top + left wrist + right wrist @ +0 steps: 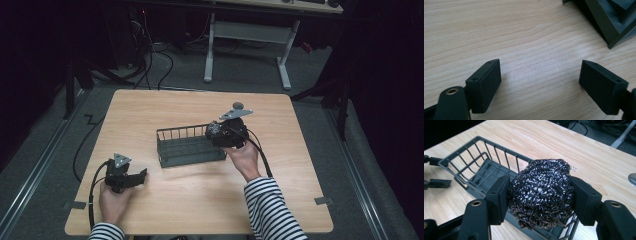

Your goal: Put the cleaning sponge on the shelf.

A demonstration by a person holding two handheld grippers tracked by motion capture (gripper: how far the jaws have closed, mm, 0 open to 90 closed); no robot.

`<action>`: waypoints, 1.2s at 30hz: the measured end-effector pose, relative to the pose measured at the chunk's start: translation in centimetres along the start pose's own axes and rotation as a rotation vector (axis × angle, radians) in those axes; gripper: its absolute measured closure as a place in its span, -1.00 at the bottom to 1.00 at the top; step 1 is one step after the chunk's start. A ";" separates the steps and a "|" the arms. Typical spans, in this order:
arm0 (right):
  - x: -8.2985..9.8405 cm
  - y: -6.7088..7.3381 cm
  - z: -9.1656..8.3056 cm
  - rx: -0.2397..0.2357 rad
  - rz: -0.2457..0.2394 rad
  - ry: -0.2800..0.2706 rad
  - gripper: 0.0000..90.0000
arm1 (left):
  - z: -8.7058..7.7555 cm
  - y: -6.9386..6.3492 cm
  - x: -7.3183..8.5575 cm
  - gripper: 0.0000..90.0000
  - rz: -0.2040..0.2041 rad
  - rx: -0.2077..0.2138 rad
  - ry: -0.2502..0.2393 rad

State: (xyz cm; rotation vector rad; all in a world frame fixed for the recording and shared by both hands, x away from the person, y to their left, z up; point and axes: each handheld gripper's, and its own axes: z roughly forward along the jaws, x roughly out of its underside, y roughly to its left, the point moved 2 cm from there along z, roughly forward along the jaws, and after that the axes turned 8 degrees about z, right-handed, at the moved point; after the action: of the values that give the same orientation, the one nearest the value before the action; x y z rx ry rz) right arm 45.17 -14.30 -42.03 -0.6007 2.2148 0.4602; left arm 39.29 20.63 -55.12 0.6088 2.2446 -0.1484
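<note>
A dark grey wire basket (187, 150) sits in the middle of the wooden table (150, 110). My right gripper (216, 132) hangs over the basket's right end, shut on a steel wool scrubber (541, 192) whose shiny coils bulge between the two pads. The basket's rim (461, 151) and slatted floor lie just below and beyond the scrubber. My left gripper (142, 175) rests near the table's front left, open, with bare wood between its jaws (539, 82). A corner of the basket (614, 22) shows at the upper right in the left gripper view.
A small grey disc (238, 105) lies on the table behind the right gripper. Cables trail from both grippers toward the front edge. Beyond the table stand a white desk frame (247, 45) and cables on the floor.
</note>
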 end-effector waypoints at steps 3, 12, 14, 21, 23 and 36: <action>0.1 -0.1 0.8 0.008 0.003 0.017 -0.16 | 0.0 0.0 0.0 -0.60 0.000 0.000 0.000; 0.5 -0.3 2.7 0.022 0.011 0.058 -0.17 | 0.0 0.0 0.0 -0.60 0.000 0.000 0.000; 0.5 -0.3 3.0 0.028 0.014 0.060 -0.17 | 0.0 0.0 0.0 -0.60 0.000 0.000 0.000; 0.8 -0.6 3.8 0.040 0.008 0.088 -0.19 | 0.0 0.0 0.0 -0.59 0.000 -0.001 0.000; 0.8 -0.6 3.9 0.040 0.010 0.094 -0.19 | 0.0 0.0 0.0 -0.59 0.000 -0.001 0.000; 0.9 -0.5 4.0 0.034 -0.004 0.088 -0.37 | 0.0 0.0 0.0 -0.59 0.000 -0.001 0.000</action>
State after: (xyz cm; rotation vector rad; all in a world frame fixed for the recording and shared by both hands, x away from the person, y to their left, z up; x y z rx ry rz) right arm 47.31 -12.97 -45.35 -0.6176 2.2992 0.3996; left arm 39.29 20.62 -55.12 0.6083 2.2445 -0.1474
